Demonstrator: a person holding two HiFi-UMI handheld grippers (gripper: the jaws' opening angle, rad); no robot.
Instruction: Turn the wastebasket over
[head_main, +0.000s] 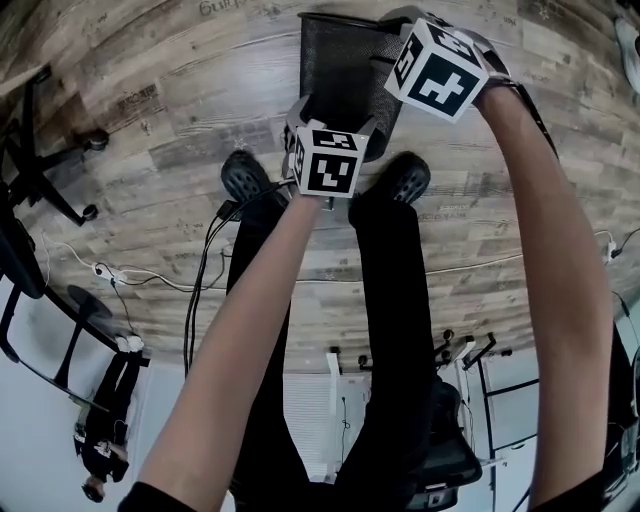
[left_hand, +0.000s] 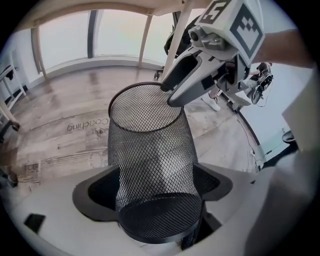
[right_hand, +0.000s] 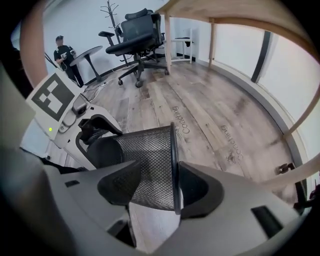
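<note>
Sideways, the wastebasket (left_hand: 150, 145) spans both grippers.
Left gripper (left_hand: 156, 172) clamps its closed base end; right gripper (right_hand: 159, 167) gapes wide, jaws straddling the rim (right_hand: 173, 150), gripping nothing.

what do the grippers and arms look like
The left gripper and right gripper have pale grey plastic bodies with black, curved jaw pads. Each carries a white cube printed with black square markers. The forearms are bare.
</note>
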